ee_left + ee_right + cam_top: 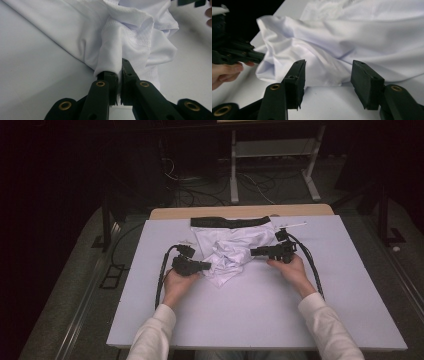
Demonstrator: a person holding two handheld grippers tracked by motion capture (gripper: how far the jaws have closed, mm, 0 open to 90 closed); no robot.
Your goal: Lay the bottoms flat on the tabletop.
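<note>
A crumpled white garment (pixel 227 252) with a black waistband (pixel 230 222) lies at the far middle of the white table (pixel 260 315). My left gripper (pixel 207 266) is at the garment's left edge. In the left gripper view it (pixel 120 68) is shut on a fold of the white garment (pixel 130 32), which rises between the jaws. My right gripper (pixel 254 252) is at the garment's right side. In the right gripper view it (pixel 328 72) stands open just short of the garment (pixel 352 37), with nothing between the pads. The left gripper (pixel 237 53) shows there at far left.
A wooden strip (pixel 240 211) borders the table's far edge. Beyond it, on the dark floor, are loose cables (pixel 200 190) and a white metal stand (pixel 272 155). Bare white table surface stretches in front of both hands and to either side.
</note>
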